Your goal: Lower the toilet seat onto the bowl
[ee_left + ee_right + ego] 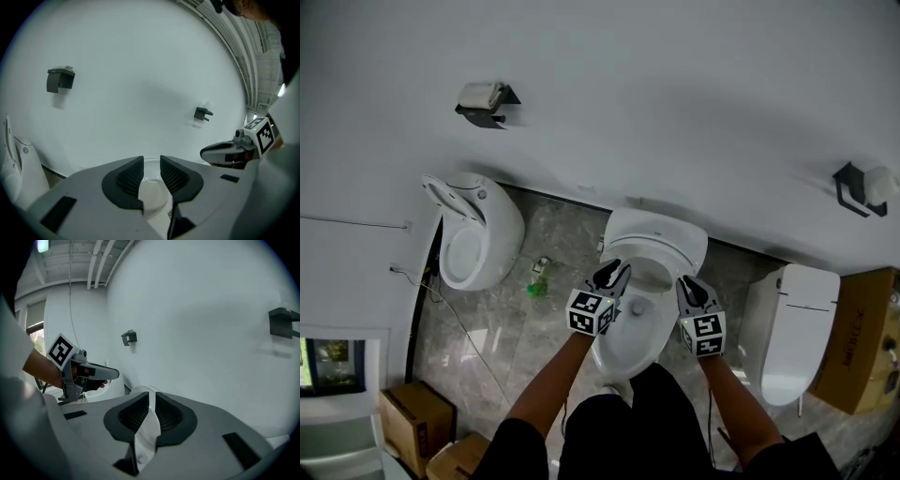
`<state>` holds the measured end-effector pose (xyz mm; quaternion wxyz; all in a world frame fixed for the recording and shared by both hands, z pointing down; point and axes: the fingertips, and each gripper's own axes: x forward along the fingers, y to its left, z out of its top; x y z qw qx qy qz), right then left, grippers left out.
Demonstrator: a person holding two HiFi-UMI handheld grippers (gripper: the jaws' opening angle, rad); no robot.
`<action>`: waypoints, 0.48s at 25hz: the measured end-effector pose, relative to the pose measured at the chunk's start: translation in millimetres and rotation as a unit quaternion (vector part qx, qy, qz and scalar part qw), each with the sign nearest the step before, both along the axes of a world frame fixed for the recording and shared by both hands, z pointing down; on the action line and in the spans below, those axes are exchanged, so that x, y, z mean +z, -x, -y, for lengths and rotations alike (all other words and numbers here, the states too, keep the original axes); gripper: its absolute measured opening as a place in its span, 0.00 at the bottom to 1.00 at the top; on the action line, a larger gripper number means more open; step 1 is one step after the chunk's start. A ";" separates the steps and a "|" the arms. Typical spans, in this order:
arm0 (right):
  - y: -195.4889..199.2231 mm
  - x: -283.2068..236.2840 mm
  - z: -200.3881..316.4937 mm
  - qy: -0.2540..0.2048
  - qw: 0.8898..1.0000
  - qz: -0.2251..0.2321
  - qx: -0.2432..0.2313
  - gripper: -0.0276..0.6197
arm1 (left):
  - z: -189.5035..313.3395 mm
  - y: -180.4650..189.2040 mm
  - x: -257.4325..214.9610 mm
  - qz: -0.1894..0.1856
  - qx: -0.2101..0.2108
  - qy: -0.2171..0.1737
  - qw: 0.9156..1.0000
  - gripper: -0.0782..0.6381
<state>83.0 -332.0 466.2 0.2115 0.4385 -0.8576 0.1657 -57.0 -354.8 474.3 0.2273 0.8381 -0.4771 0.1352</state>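
A white toilet (639, 323) stands against the wall in the middle of the head view, its lid (658, 241) at the back. The seat ring looks low over the bowl; I cannot tell if it rests flat. My left gripper (614, 274) hangs over the bowl's left rim, open, and white porcelain (153, 193) shows through the gap in its own view. My right gripper (692, 289) is over the right rim, jaws shut to a thin slit, with a strip of the toilet (149, 427) behind it. Each gripper view also shows the other gripper (234, 151) (89, 373).
A second white fixture (478, 234) stands to the left and a closed toilet (797, 328) to the right. A green bottle (537, 286) lies on the marble floor. Cardboard boxes (417, 417) (862, 337) sit at both sides. Paper holders (486, 101) (862, 187) hang on the wall.
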 end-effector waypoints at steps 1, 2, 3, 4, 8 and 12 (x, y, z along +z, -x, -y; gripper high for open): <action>3.6 3.5 3.8 0.002 1.000 0.005 -0.002 0.10 | 4.8 1.0 8.2 0.003 0.003 0.009 1.000 0.28; 6.6 6.5 7.4 0.003 1.000 0.009 -0.005 0.10 | 9.9 2.3 16.3 0.004 0.003 0.019 1.000 0.29; 8.7 8.9 10.9 0.003 1.000 0.012 -0.008 0.11 | 15.2 3.8 24.2 0.005 0.001 0.028 1.000 0.31; 10.2 11.2 14.2 0.002 1.000 0.012 -0.012 0.12 | 20.4 5.4 31.3 0.007 -0.002 0.036 0.999 0.33; 11.6 26.4 28.1 0.005 1.000 -0.005 -0.019 0.19 | 37.2 5.2 52.5 0.034 0.013 0.049 0.998 0.36; 12.0 49.0 42.9 0.016 0.999 -0.036 -0.018 0.20 | 52.6 3.3 70.6 0.066 0.033 0.049 0.996 0.36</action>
